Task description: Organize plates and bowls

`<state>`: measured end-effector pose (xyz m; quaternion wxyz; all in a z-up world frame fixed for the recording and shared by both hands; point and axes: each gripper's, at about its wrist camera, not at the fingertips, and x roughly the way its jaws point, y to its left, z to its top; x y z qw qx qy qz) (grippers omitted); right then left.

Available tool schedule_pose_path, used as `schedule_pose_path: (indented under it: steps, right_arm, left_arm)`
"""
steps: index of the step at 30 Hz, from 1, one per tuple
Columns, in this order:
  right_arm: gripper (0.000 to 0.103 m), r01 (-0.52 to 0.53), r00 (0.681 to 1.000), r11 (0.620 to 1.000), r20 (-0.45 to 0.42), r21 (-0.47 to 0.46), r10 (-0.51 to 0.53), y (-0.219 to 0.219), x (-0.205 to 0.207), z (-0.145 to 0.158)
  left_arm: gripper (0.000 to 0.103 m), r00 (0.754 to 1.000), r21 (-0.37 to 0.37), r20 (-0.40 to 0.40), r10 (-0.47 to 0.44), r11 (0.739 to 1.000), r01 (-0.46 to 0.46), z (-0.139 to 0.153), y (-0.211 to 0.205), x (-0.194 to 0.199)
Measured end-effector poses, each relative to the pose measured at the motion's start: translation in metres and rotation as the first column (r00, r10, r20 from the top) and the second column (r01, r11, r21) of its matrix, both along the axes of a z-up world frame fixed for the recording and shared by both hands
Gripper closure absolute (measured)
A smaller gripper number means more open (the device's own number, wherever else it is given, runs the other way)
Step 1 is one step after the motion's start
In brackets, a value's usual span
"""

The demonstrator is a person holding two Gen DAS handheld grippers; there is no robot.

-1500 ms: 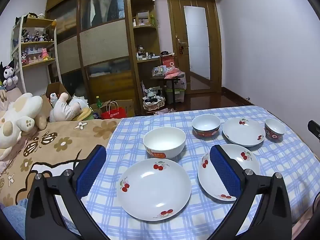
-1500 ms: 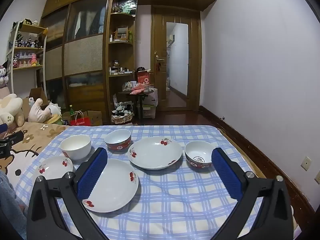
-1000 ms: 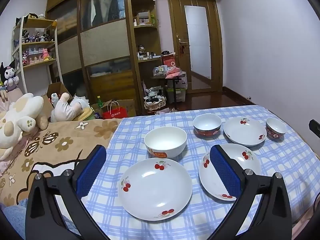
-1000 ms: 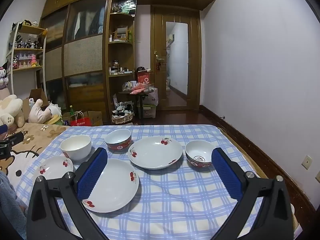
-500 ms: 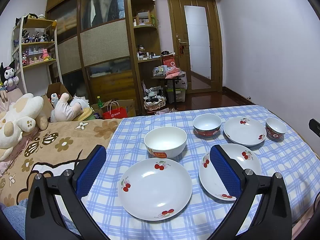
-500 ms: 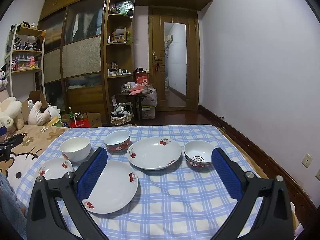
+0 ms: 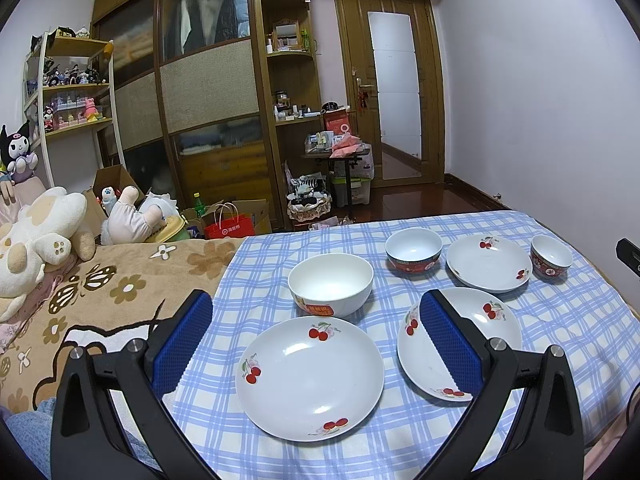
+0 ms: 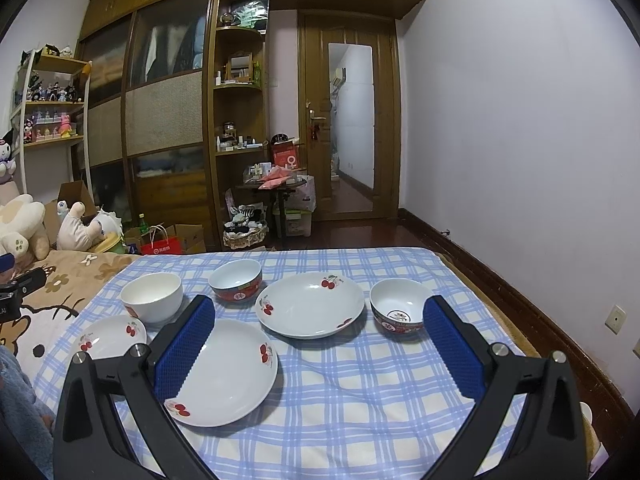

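On a blue checked cloth (image 7: 560, 320) lie three white cherry plates and three bowls. In the left wrist view a near plate (image 7: 310, 376) sits between the fingers of my open, empty left gripper (image 7: 316, 344), with a second plate (image 7: 492, 332) at right, a white bowl (image 7: 330, 284), a red-sided bowl (image 7: 414, 250), a far plate (image 7: 488, 262) and a small red bowl (image 7: 551, 256). In the right wrist view my right gripper (image 8: 320, 344) is open and empty above the cloth (image 8: 352, 400), with a plate (image 8: 232, 372) at left, the far plate (image 8: 310, 304) and a patterned bowl (image 8: 400, 312).
A bed with a brown flower blanket (image 7: 100, 300) and plush toys (image 7: 36, 232) lies left of the cloth. A wardrobe (image 8: 168, 120), shelves and a door (image 8: 352, 128) stand behind. The cloth's right edge drops to a wooden floor (image 8: 540, 320).
The right gripper has drifted slightly, so the dishes sit a little higher and closer in its view. The left view is nearly unchanged. Both grippers stay open.
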<state>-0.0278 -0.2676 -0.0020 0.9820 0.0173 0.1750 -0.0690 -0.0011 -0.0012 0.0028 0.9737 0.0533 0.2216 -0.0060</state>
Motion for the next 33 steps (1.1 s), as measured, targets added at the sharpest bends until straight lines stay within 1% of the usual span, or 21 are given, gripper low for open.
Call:
schedule_pose_path:
  steps: [33]
  right_arm:
    - [0.000,0.001,1.000,1.000,-0.003,0.013,-0.001,-0.0020,0.0024,-0.0032]
  left_arm:
    - [0.001,1.000,0.000,0.002,0.000,1.000,0.000,-0.0003,0.0001,-0.0004]
